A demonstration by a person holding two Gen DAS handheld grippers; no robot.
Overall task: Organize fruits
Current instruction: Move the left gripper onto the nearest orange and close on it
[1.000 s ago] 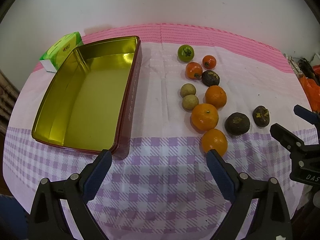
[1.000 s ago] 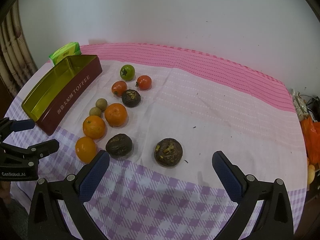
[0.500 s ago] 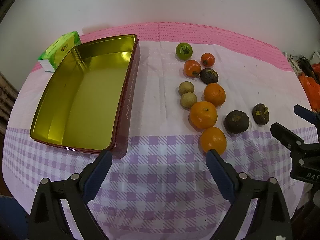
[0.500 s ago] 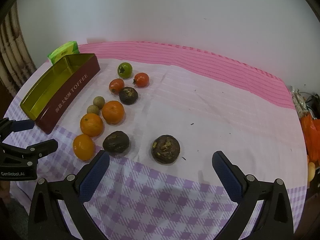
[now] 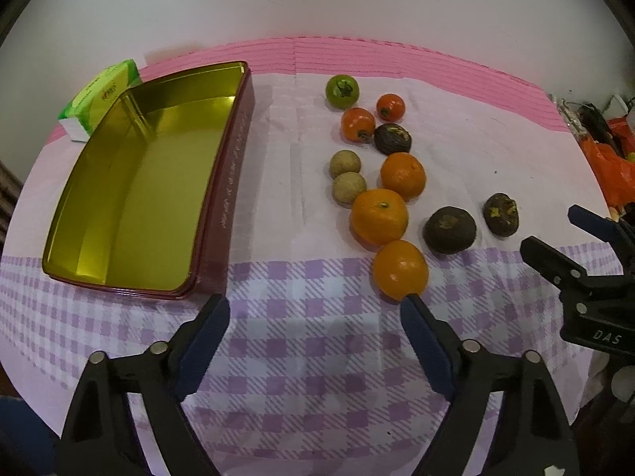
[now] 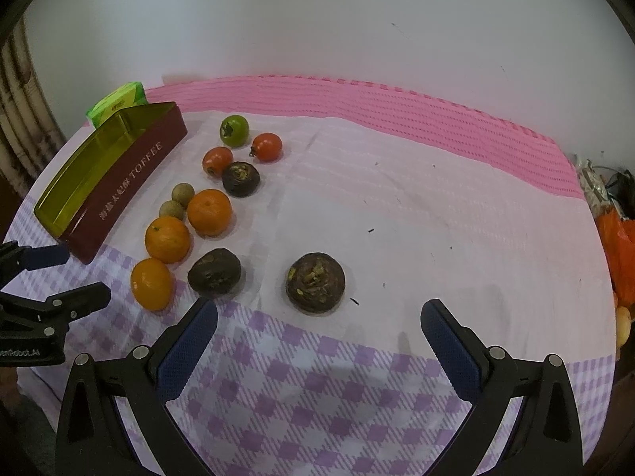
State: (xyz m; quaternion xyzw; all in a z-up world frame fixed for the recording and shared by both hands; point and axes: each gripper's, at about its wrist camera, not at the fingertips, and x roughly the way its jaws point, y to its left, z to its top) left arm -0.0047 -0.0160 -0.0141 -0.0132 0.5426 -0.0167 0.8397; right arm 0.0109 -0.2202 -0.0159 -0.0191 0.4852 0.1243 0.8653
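Note:
An empty gold-lined red toffee tin (image 5: 131, 182) sits at the table's left; it also shows in the right wrist view (image 6: 119, 182). Right of it lie loose fruits: three oranges, the nearest (image 5: 400, 269) (image 6: 152, 283), two red tomatoes (image 5: 358, 124), a green tomato (image 5: 342, 90), two brown longans (image 5: 348, 187) and three dark fruits (image 5: 449, 230) (image 6: 315, 287). My left gripper (image 5: 313, 323) is open and empty, its right finger just before the nearest orange. My right gripper (image 6: 317, 329) is open and empty, just before a dark fruit.
A green tissue box (image 5: 99, 99) stands behind the tin. The table has a pink and purple-checked cloth (image 6: 357, 377). An orange bag and clutter (image 5: 607, 158) lie off the right edge. A white wall is at the back.
Both grippers have drawn back and up a little; the fruits and tin sit slightly higher in view. Nothing was grasped or moved.

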